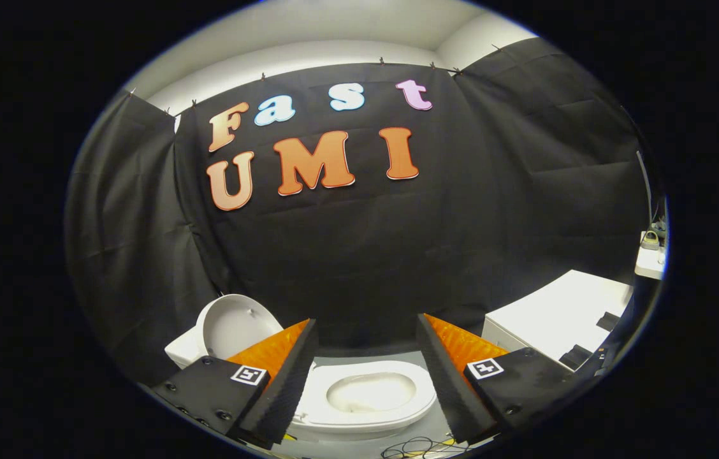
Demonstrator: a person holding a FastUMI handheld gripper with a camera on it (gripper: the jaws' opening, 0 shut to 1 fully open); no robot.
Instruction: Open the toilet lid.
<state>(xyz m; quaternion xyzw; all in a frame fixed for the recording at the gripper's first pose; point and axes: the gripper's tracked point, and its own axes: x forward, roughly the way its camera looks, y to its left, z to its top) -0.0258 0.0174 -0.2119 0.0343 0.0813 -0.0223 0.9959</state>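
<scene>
A white toilet stands low, below and beyond my fingers. Its seat ring and bowl (369, 392) show in the gap between the fingers. The oval lid (232, 326) stands raised at the bowl's left end, beside the left finger (283, 363), and leans back towards the white tank (182, 350). My gripper (366, 320) is held above the toilet, open wide, with nothing between its fingers and touching nothing. The left finger hides the joint between lid and seat.
A white box-like cabinet (557, 312) stands to the right of the toilet, past the right finger. Thin cables (423, 449) lie on the floor in front of the bowl. A small white ledge (649, 261) holding items is at the far right.
</scene>
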